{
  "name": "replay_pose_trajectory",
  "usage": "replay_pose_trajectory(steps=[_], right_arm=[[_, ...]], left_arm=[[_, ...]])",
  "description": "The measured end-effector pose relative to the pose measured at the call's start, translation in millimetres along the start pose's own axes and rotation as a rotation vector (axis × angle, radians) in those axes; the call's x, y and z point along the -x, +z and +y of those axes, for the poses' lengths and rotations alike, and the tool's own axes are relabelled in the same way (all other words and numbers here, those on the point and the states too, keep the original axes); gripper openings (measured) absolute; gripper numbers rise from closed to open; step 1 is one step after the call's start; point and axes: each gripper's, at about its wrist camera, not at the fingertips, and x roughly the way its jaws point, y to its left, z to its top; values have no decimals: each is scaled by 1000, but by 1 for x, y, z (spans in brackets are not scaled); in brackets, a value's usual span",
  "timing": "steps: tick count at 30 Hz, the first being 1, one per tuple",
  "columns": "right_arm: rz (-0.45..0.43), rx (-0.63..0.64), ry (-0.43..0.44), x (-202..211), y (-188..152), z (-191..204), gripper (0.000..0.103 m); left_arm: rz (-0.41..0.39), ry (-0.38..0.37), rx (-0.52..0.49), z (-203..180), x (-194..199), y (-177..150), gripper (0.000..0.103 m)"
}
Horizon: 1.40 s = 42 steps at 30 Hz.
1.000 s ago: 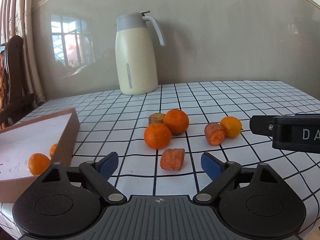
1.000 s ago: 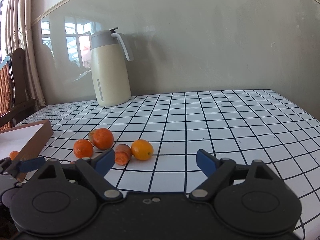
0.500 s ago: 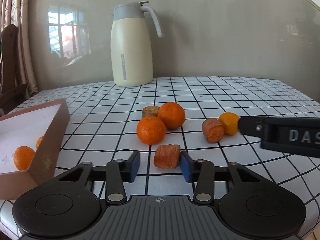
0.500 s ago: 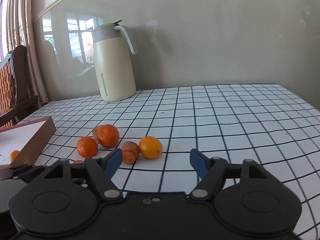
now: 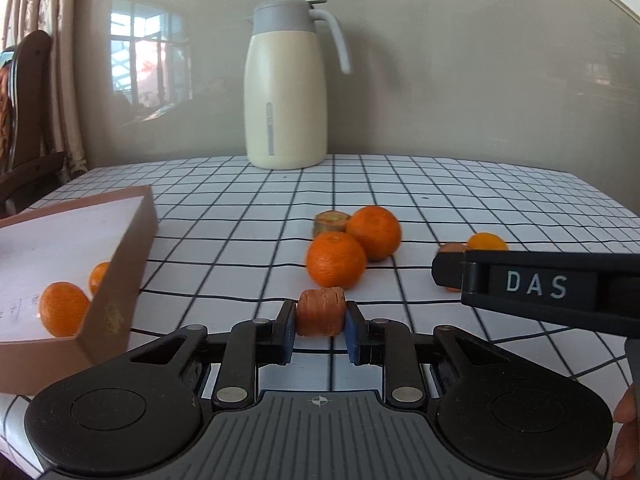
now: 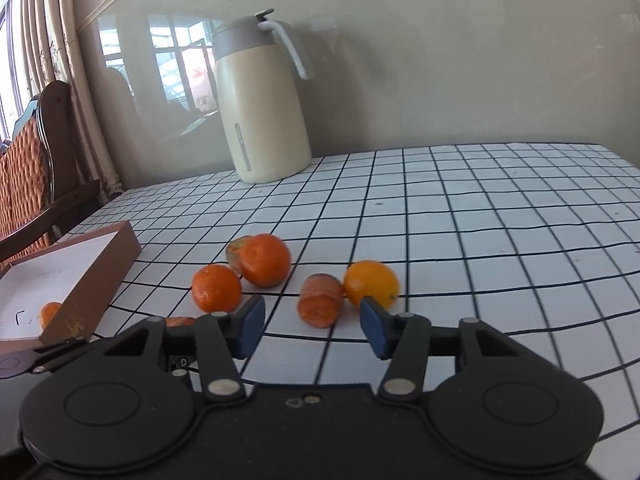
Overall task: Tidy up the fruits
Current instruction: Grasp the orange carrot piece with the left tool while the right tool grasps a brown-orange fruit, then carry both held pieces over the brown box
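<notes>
Over the last second the left gripper (image 5: 320, 330) has gone from wide open, with the carrot chunk (image 5: 320, 311) lying loose ahead of it, to clamped: both blue pads now press the chunk's sides at lower centre of the left wrist view. The right gripper (image 6: 312, 326) has narrowed a little and moved in toward the second carrot piece (image 6: 320, 300), which now sits just ahead of its gap at centre frame; its fingers are parted and hold nothing.

Just past that piece, touching it on the right, lies the yellow-orange fruit (image 6: 372, 283). To the left, two tangerines (image 6: 248, 272) sit touching, with a greenish stub (image 5: 330, 221) behind them. The brown box (image 5: 120, 280) occupies the lower left of the left view and already holds two small oranges (image 5: 62, 314). A cream jug (image 5: 286, 96) stands at the back of the checked table (image 5: 480, 200).

The grasp looks made, so the chunk is probably ready to be lifted and sorted, while the right side seems about to take its own piece.
</notes>
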Motion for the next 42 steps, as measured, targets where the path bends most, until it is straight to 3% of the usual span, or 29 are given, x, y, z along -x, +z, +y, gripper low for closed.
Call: replay_pose_trajectory(steps=[6,12,27,42], right_arm=[[16,-41,-4,-13,2,-1,39],[21,-48,-18,-21,4,0,21],[-15,9,14,7,1,-2,21],[22,63,37,35,-19,-2,21]], left_arm=[[3,4,5,7,-1,0,25],[2,6,4,6,-2,1,25],[-3,-6,-4,7,4,-1,25],[2,-29,-26,13,23,-5,25]])
